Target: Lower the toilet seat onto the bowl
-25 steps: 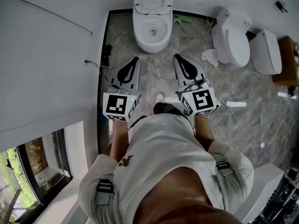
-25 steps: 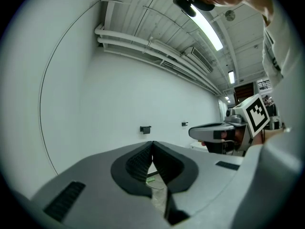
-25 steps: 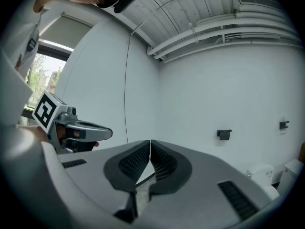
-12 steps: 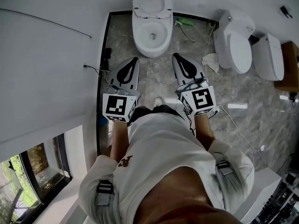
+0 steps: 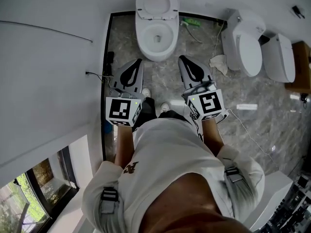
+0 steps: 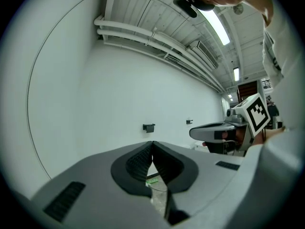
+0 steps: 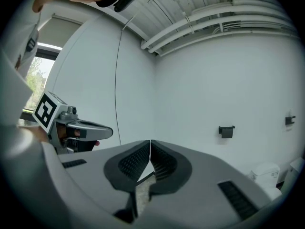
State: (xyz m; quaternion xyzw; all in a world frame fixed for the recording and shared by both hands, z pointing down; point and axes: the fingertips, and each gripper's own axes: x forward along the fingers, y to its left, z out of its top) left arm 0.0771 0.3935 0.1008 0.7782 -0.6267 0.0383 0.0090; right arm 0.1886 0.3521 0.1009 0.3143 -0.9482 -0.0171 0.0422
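Observation:
In the head view a white toilet stands against the far wall, its bowl (image 5: 156,37) uncovered. The seat (image 5: 156,3) is tipped up behind the bowl. My left gripper (image 5: 139,61) and right gripper (image 5: 183,58) are side by side, level, just short of the bowl's front rim and not touching it. Each is shut with nothing between its jaws. In the left gripper view the left gripper (image 6: 152,144) has its tips together, with the right gripper (image 6: 215,132) alongside. The right gripper (image 7: 150,142) is likewise shut in its own view, with the left gripper (image 7: 85,127) beside it.
Two more white toilets (image 5: 247,41) (image 5: 279,56) stand loose at the right, with a crumpled cloth (image 5: 218,61) and cables on the marble floor. A white wall (image 5: 53,72) runs close along the left. A black holder (image 6: 148,127) is fixed to the far wall.
Both grippers have come forward together toward the toilet, and the bowl now lies nearer their tips. A foot has stepped into view between them. The jaws stay shut.

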